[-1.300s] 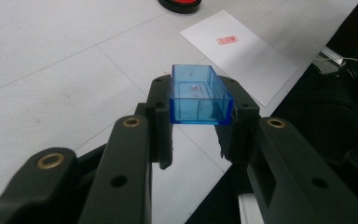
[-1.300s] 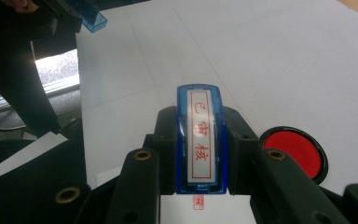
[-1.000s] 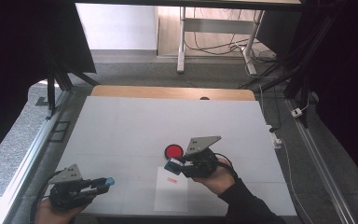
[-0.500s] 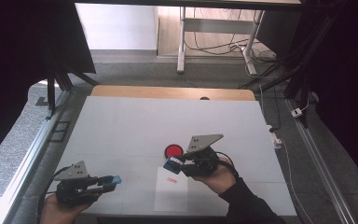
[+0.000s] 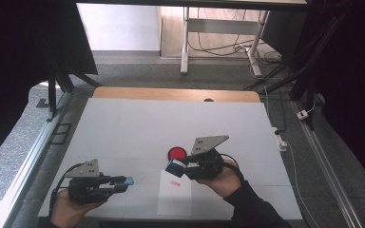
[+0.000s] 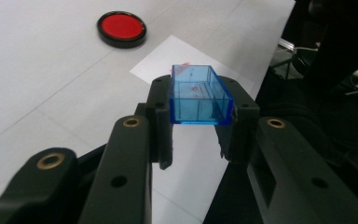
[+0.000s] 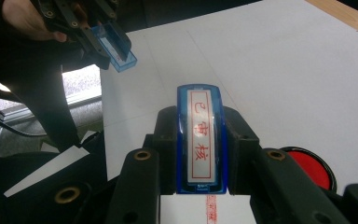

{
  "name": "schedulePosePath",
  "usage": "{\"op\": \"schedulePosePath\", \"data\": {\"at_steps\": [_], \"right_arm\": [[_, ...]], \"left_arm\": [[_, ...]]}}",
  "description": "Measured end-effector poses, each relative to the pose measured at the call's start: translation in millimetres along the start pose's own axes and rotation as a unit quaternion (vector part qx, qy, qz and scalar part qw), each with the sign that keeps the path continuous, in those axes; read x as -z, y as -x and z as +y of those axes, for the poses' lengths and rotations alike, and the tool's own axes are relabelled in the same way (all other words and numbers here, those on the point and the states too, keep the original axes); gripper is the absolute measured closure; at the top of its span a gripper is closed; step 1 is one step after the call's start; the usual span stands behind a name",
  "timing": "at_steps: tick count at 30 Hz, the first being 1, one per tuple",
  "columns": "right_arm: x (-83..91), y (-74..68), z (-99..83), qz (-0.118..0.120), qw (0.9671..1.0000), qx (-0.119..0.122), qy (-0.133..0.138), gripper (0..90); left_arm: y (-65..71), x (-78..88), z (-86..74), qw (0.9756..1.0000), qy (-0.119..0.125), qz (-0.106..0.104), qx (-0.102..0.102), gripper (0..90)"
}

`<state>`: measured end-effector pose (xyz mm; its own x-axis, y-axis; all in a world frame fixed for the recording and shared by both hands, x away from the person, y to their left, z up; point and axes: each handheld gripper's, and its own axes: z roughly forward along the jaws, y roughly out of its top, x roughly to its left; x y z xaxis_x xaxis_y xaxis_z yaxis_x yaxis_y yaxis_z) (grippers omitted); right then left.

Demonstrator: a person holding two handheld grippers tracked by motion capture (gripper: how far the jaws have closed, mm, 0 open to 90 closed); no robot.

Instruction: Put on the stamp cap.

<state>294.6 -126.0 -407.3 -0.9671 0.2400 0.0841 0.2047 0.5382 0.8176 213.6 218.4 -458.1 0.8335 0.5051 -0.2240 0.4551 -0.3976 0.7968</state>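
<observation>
Wooden strip [image 5: 176,94] along table's [image 5: 123,123] far edge; metal desk legs [image 5: 185,42] beyond.

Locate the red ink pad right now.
In the high view the red ink pad lies on the white table near its middle, just beyond the paper sheet and just left of the right claw holding the stamp.
</observation>
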Motion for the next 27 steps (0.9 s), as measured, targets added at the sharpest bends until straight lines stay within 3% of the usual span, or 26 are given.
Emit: {"op": "schedulePosePath", "data": {"at_steps": [5,8,12,27], "right_arm": [[0.5,-0.6,1.2,0.005,1.0,0.0,0.004,70.5],[1.5,-1.3,2.1,0.007,1.0,0.001,0.007,70.5],[2.4,-2.1,2.9,0.01,0.9999,0.0,0.011,70.5],[9.4,-4.2,7.4,0.02,0.9995,0.009,0.023,70.5]], "left_arm": [[-3.6,-11.0,9.0,0.9996,-0.008,-0.019,-0.02,68.2],[-6.3,-19.7,14.1,0.9986,-0.007,-0.048,-0.022,68.2],[-7.0,-29.1,21.2,0.9972,-0.01,-0.067,-0.031,68.2],[-14.7,-60.5,45.9,0.991,-0.007,-0.113,-0.071,68.2]]}}
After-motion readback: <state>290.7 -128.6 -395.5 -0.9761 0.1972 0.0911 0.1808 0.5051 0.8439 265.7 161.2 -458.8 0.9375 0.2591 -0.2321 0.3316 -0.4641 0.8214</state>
